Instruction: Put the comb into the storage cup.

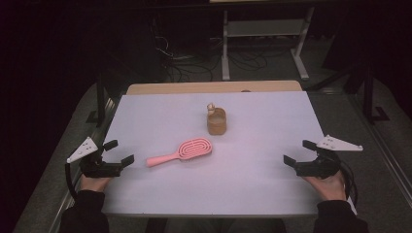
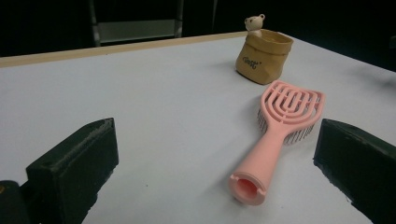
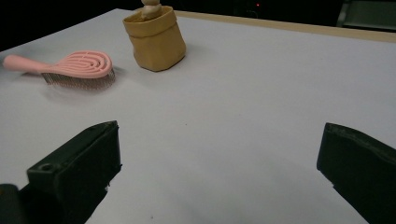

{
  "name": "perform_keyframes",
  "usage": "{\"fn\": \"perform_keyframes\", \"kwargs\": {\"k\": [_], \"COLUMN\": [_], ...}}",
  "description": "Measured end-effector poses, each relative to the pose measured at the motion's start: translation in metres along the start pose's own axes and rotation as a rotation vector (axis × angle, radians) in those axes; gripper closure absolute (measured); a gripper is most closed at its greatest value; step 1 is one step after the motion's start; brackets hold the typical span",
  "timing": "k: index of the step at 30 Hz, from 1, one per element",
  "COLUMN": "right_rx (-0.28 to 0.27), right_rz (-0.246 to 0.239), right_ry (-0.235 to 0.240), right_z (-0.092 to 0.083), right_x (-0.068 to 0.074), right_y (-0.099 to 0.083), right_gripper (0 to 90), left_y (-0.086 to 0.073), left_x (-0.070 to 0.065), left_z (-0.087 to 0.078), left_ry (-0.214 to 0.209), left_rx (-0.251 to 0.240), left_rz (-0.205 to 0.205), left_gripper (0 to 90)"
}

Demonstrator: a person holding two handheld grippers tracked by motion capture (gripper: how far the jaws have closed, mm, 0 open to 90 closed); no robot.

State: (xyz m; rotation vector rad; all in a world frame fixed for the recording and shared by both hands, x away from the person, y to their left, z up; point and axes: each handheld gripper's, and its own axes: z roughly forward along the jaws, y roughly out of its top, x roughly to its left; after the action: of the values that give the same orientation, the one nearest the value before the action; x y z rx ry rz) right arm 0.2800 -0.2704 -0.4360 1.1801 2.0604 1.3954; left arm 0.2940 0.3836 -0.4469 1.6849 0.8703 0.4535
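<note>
Left claw (image 1: 119, 152) agape, bear figure (image 3: 151, 8) cropped above pouch (image 3: 156, 38)

room dim | grey floor (image 1: 43, 160) | cables (image 1: 194, 63) | white shelf frame (image 1: 265, 29)

One pink hairbrush (image 1: 180, 151), one tan bag (image 1: 216, 121), two grippers.

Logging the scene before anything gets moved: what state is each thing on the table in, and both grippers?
pink hairbrush: lying flat, bristles down, handle toward the left gripper, untouched.
brown pouch: upright, open at the top, small bear figure at its rim.
left gripper: open, holding nothing.
right gripper: open, holding nothing.
</note>
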Motion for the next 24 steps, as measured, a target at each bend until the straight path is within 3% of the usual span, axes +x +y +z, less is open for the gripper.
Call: {"fn": "perform_keyframes", "kwargs": {"k": [11,24], "right_rx": [-0.002,0.004], "right_rz": [0.007,0.009], "right_ry": [0.001,0.008], "right_z": [-0.0027,-0.0008], "right_x": [-0.0014,0.0012], "right_y": [-0.0023,-0.0026], "right_gripper": [0.0,0.0], "left_y": [0.0004,0.0009], "left_x": [0.0009,0.0027], "left_z": [0.0007,-0.0006], "left_ry": [0.003,0.038], "left_rx": [-0.009,0.023], "left_rz": [-0.003,0.006], "left_gripper": [0.0,0.0]}}
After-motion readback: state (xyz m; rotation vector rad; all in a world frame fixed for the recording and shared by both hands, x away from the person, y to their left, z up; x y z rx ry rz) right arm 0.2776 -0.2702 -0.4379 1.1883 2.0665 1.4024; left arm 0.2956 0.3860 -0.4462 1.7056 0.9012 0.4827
